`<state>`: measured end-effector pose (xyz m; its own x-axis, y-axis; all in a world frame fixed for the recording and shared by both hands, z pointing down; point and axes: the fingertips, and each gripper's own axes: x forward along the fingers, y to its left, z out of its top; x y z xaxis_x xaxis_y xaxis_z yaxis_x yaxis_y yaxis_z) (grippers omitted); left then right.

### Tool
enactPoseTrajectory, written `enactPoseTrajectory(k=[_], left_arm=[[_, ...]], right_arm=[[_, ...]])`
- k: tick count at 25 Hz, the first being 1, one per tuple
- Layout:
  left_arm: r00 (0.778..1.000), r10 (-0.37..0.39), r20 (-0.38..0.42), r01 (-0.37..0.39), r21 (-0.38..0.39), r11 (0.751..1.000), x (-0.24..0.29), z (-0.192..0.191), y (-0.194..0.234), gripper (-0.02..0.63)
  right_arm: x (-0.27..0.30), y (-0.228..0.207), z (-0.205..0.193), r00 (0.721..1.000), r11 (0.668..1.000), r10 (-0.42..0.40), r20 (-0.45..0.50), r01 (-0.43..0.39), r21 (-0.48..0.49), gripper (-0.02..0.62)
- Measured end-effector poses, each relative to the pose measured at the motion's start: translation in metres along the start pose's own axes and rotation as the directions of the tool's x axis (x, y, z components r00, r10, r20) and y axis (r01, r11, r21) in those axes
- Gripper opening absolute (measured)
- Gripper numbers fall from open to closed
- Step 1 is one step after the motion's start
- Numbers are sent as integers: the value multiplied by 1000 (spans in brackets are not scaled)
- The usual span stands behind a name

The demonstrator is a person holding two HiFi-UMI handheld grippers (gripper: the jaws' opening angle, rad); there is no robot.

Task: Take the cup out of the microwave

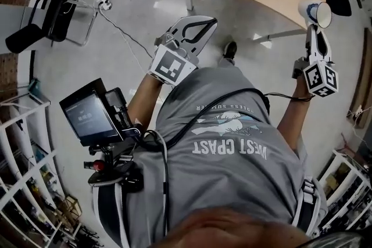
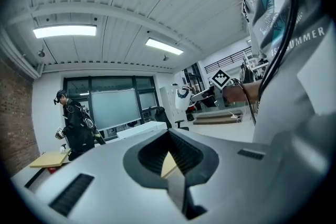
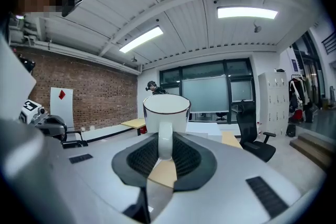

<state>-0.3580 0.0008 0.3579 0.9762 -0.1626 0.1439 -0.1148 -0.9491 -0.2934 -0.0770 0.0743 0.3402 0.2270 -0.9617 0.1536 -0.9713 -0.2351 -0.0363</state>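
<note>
Right gripper grips the upright white cup by its handle.

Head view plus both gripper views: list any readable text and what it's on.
"WEST COAST": shirt, upside down in the head view.
"SUMMER": same shirt, in a smaller arc of print, clearest in the left gripper view. The word before it is too small to read.
Screen: its text is too small to read.
Marker cubes: square patterns only, no words.
Cup: no print shows.
</note>
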Motion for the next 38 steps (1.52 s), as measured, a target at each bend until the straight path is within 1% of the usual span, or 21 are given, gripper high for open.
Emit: enactPoseTrajectory(k=[4,8,9,10,11,12,13,14,15,19,23,29,38], left_arm=[[994,-88,63,84,59,995,2,8,-27,43],[983,-152,100,138,137,981,-3,5,-22,43],[980,-169,108,153,146,977,1,5,-20,43],[977,-178,120,163,127,978,7,8,-21,43],[975,-170,145,162,63,985,16,12,-23,43],[973,-148,175,155,-29,987,25,19,-27,43],[973,-128,194,150,-104,983,34,25,-30,43],[973,-120,197,149,-140,979,42,30,-33,43],[975,-120,187,149,-150,977,48,33,-36,43],[981,-138,133,157,-150,976,61,30,-55,43],[986,-134,104,147,-136,980,91,35,-68,43],[994,-91,68,100,-138,985,149,57,-63,43],[1000,-27,-17,24,-152,988,254,52,-48,43]], right_arm=[[-49,-6,-3,997,997,-72,17,72,3,71],[-62,4,5,992,992,-122,30,122,-5,69],[-64,2,8,990,990,-139,29,139,-8,69],[-68,-5,10,987,988,-156,28,156,-8,69],[-73,-15,11,985,985,-171,26,172,-6,71],[-79,-27,12,982,983,-185,22,185,-3,69],[-84,-40,13,980,980,-197,18,197,1,69],[-89,-52,13,978,978,-208,13,208,6,69],[-92,-62,13,976,976,-216,8,216,10,69],[-108,-92,4,970,970,-242,4,242,29,69],[-102,-131,0,972,971,-234,3,233,45,69],[-62,-206,9,976,974,-216,-13,216,69,69],[39,-326,-12,982,979,-178,-63,183,92,69]])
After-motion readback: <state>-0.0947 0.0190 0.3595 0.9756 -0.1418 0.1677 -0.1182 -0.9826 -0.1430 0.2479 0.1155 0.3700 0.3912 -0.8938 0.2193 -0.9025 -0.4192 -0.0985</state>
